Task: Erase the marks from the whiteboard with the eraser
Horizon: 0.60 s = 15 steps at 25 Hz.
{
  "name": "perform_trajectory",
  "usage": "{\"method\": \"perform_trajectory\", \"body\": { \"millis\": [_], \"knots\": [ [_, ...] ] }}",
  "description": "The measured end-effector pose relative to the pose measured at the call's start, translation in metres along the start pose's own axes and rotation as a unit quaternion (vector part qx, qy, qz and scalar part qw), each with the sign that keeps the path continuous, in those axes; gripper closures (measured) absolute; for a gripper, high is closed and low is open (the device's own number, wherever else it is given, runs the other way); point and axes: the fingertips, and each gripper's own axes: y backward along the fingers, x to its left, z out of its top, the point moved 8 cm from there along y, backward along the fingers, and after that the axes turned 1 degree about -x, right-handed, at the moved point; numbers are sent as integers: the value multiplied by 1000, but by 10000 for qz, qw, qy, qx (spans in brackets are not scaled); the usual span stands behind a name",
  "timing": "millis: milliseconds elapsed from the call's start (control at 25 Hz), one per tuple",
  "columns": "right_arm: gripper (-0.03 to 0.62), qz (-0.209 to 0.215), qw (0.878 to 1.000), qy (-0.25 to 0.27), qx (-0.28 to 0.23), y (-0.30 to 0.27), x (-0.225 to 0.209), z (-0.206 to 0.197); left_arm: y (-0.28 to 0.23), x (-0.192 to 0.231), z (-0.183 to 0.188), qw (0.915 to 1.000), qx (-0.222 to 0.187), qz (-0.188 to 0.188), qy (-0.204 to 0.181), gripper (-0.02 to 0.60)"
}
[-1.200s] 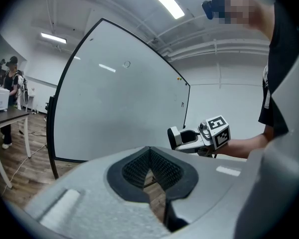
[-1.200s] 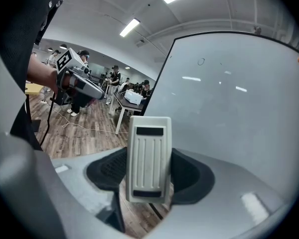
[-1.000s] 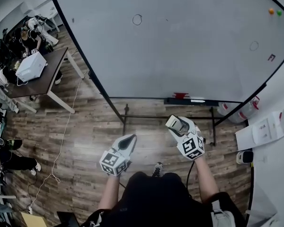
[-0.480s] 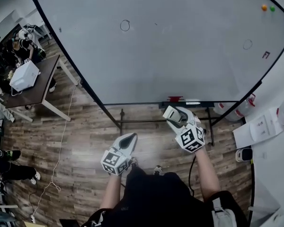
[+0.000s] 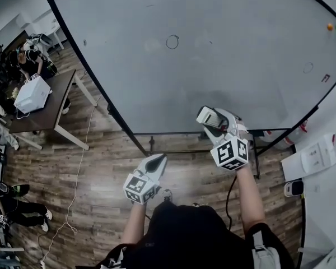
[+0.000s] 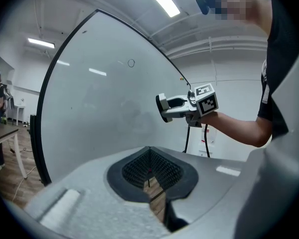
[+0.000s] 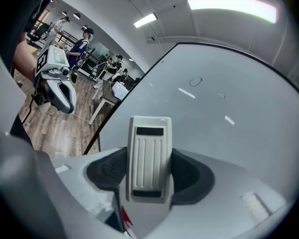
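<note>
A large whiteboard (image 5: pixel 213 55) on a black frame fills the upper head view. It carries a small drawn circle (image 5: pixel 172 41), a fainter circle (image 5: pixel 308 67) and a small mark (image 5: pixel 325 78) at the right. My right gripper (image 5: pixel 208 118) is shut on a white ribbed eraser (image 7: pixel 148 158) and is raised in front of the board's lower edge. The drawn circle (image 7: pixel 195 81) lies above the eraser in the right gripper view. My left gripper (image 5: pixel 154 164) hangs lower over the floor, shut with nothing in it. It sees the right gripper (image 6: pixel 164 107) and the circle (image 6: pixel 131 62).
Wooden floor (image 5: pixel 101 167) lies below the board. A dark desk (image 5: pixel 42 108) with a white box and seated people stands at the left. White furniture (image 5: pixel 319 156) and jugs stand at the right. Two small magnets (image 5: pixel 333 27) sit at the board's upper right.
My right gripper with the eraser has risen from in front of the board's tray to in front of the lower board. The left gripper stays low.
</note>
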Motion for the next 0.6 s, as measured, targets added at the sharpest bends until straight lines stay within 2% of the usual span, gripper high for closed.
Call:
{"method": "perform_trajectory", "body": {
  "millis": [160, 400, 600],
  "knots": [
    [338, -371, 9986, 367, 16, -23, -34, 46, -1, 32, 9, 10000, -18, -16, -39, 572],
    [338, -758, 9931, 878, 178, -49, -72, 89, -10, 67, 10, 9999, -46, -103, -27, 571],
    [338, -1431, 9822, 1194, 231, -50, -100, 123, -20, 84, 9, 9997, 0, -230, 16, 571]
  ]
}}
